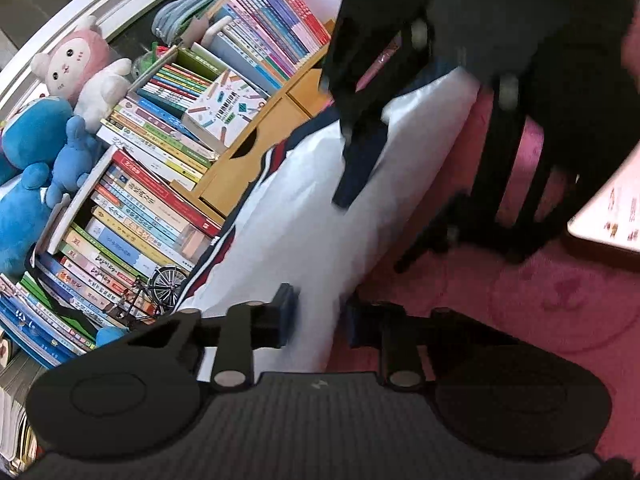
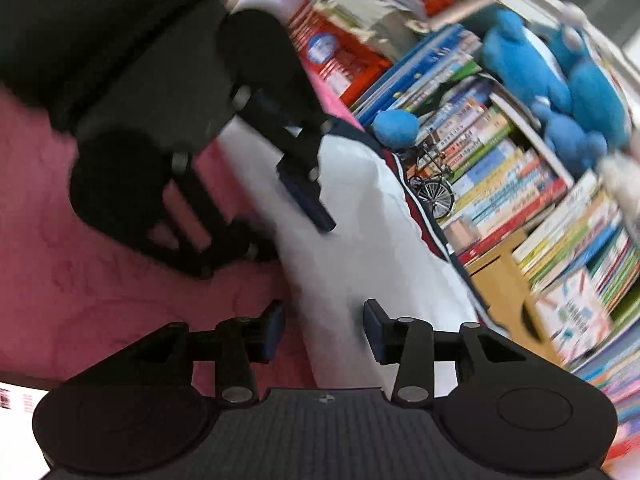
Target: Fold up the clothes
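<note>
A white garment (image 1: 304, 208) with navy and red trim lies on the pink surface (image 1: 540, 300) beside the bookshelf. It also shows in the right wrist view (image 2: 352, 220). My left gripper (image 1: 320, 316) is open, its jaws astride the garment's near edge. My right gripper (image 2: 324, 330) is open too, just above the garment's other end. Each view shows the other gripper over the cloth: the right one (image 1: 356, 152) and the left one (image 2: 308, 196).
A low shelf packed with books (image 1: 168, 184) runs along the garment's far side, with plush toys (image 1: 72, 68) and a small model bicycle (image 1: 160, 284) on it. A wooden drawer unit (image 1: 256, 148) stands beside the books. A white card (image 1: 612, 208) lies at the right.
</note>
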